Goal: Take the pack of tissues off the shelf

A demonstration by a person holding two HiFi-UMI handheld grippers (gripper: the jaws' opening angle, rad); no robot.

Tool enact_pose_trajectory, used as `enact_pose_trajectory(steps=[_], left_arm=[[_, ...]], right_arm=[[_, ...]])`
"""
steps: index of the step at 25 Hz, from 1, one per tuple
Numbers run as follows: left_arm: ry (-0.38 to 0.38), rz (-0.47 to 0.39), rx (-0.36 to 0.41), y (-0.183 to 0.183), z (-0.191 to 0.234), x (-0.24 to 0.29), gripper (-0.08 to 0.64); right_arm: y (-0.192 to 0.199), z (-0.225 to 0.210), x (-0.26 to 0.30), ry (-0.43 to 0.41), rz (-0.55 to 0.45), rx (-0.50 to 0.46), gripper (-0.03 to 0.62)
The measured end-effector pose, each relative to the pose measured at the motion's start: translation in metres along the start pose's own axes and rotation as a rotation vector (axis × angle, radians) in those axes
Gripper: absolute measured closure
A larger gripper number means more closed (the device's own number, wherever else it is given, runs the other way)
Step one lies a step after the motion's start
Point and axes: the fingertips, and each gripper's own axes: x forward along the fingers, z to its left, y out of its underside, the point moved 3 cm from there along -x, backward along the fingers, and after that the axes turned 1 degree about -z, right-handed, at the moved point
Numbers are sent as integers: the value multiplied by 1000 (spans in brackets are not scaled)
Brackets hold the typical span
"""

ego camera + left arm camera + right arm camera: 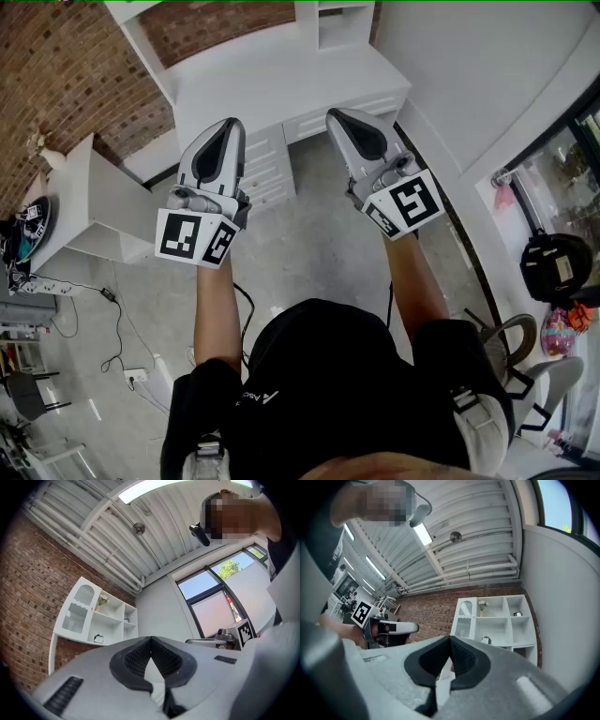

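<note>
A white shelf unit (pixel 96 616) stands against the brick wall, some way ahead of both grippers. On its middle shelf sits a small pale object with a dark edge (pixel 98 638), also visible in the right gripper view (pixel 486 640); it may be the tissue pack, but it is too small to be sure. My left gripper (pixel 230 124) is held out at the left, and its jaws meet at the tips (pixel 151 638) with nothing between them. Beside it, my right gripper (pixel 336 114) is likewise shut and empty (pixel 450 638).
A white cabinet with drawers (pixel 267 169) stands below the shelf. The upper shelf holds a vase of flowers (pixel 482 605), and another small item (pixel 516 614) sits in a right-hand compartment. A low white table (pixel 94 206) stands at the left, cables (pixel 112 328) lie on the floor, and chairs (pixel 534 375) are at the right.
</note>
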Motion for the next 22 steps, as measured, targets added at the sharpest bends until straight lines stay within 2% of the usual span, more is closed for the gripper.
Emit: enact_pose_trajectory(steps=[8, 13, 18, 22], left_arm=[[7, 0, 14, 15, -12, 37, 561], [-16, -1, 32, 21, -14, 57, 561], [-55, 4, 53, 28, 6, 80, 561], [-90, -11, 73, 37, 40, 104, 561]], right_arm=[[10, -32, -6, -17, -9, 11, 592], [16, -54, -10, -31, -12, 20, 591], [30, -76, 3, -39, -11, 31, 591], [50, -90, 33, -58, -3, 13, 591]])
